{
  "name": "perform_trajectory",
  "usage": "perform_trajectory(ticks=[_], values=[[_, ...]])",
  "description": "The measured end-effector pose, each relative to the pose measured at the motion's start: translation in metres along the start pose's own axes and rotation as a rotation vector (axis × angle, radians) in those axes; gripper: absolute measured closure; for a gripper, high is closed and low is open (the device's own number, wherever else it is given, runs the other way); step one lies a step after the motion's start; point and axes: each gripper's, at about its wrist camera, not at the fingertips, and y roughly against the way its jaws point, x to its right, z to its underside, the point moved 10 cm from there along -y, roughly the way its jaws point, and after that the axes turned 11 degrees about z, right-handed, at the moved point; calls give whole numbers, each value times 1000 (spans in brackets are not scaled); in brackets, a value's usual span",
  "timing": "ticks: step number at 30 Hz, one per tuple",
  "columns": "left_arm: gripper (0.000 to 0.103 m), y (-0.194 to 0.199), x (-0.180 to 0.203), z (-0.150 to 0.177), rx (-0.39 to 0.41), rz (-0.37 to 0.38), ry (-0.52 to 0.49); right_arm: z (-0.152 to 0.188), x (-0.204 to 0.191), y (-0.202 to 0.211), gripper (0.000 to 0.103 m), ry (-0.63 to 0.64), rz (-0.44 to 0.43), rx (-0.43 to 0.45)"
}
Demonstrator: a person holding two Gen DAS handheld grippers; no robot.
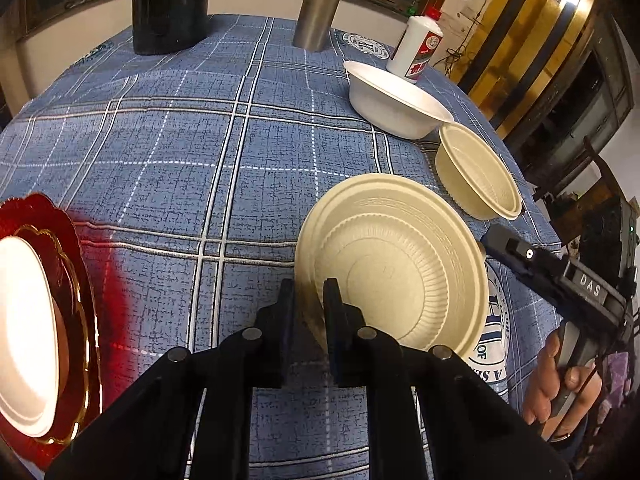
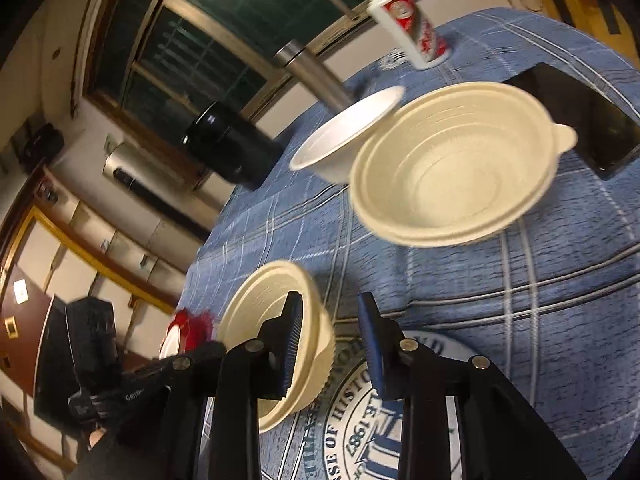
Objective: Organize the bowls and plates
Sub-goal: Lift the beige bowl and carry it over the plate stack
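My left gripper (image 1: 309,308) is shut on the near rim of a ribbed cream bowl (image 1: 392,264), which sits tilted over the blue checked tablecloth (image 1: 200,140). My right gripper (image 2: 332,336) is open, with only cloth showing between its fingers. It stands close to the far rim of that same cream bowl (image 2: 256,320). In the left wrist view the right gripper (image 1: 504,246) comes in from the right, held by a hand (image 1: 560,384). A second cream bowl (image 1: 480,176) (image 2: 452,168) and a white bowl (image 1: 396,100) (image 2: 344,140) stand side by side further back. At far left a white plate (image 1: 24,320) lies on a red plate (image 1: 80,280).
A steel tumbler (image 1: 320,8), a dark cylinder (image 1: 170,4) and a white bottle with a red label (image 1: 418,48) stand along the table's far side. A black phone (image 2: 580,124) lies beside the second cream bowl. The table's edge drops off on the right.
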Motion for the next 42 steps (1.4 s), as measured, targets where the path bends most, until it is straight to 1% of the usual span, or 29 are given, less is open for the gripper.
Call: perform_trajectory(ticks=[4, 6, 8, 9, 10, 15, 21, 42], values=[[91, -3, 1, -2, 3, -2, 1, 6, 2, -7, 70, -10, 2, -36], [91, -3, 0, -2, 4, -3, 0, 9, 0, -10, 70, -12, -16, -54], [91, -3, 0, -2, 6, -11, -8, 13, -3, -15, 71, 15, -3, -61], [91, -3, 2, -2, 10, -12, -17, 15, -4, -17, 76, 29, 6, -64], [91, -3, 2, -2, 13, -24, -27, 16, -7, -17, 86, 35, -3, -66], [91, -5, 8, -5, 38, -84, -93, 15, -9, -17, 86, 59, 15, -42], [91, 0, 12, -8, 60, -110, -125, 12, -7, -14, 86, 51, 16, -28], [91, 11, 20, -9, 93, -120, -133, 10, -8, -5, 86, 60, -4, -6]])
